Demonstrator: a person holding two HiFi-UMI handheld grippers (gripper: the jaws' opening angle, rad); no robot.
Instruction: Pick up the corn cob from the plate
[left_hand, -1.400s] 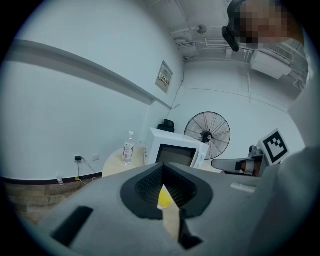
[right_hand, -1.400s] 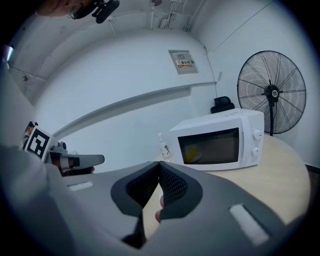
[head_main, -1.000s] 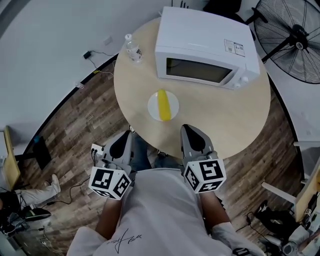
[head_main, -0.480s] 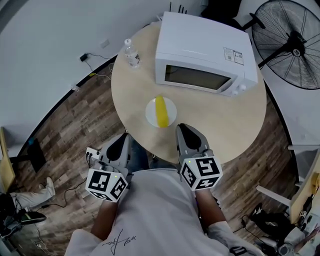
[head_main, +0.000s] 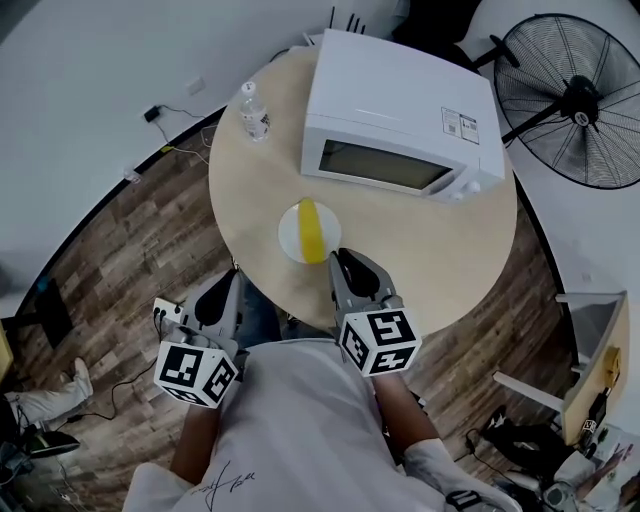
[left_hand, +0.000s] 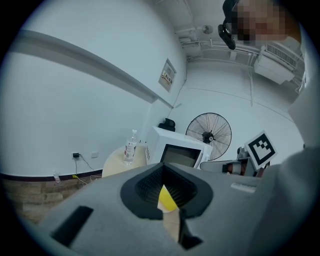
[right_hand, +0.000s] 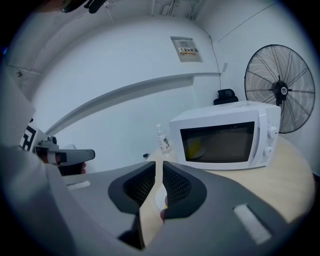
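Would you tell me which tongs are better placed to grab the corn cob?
Right. The right tongs are beside the plate and corn cob, and their jaws have just been opening, empty; the left tongs are farther off, near the table edge.

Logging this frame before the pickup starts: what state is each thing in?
corn cob: lying on the plate, not gripped.
plate: flat on the table.
microwave: door shut.
bottle: upright, cap on.
fan: standing; spinning cannot be told.
left hand-held gripper: shut, empty.
right hand-held gripper: slightly open, jaws just been opening, nothing between them.
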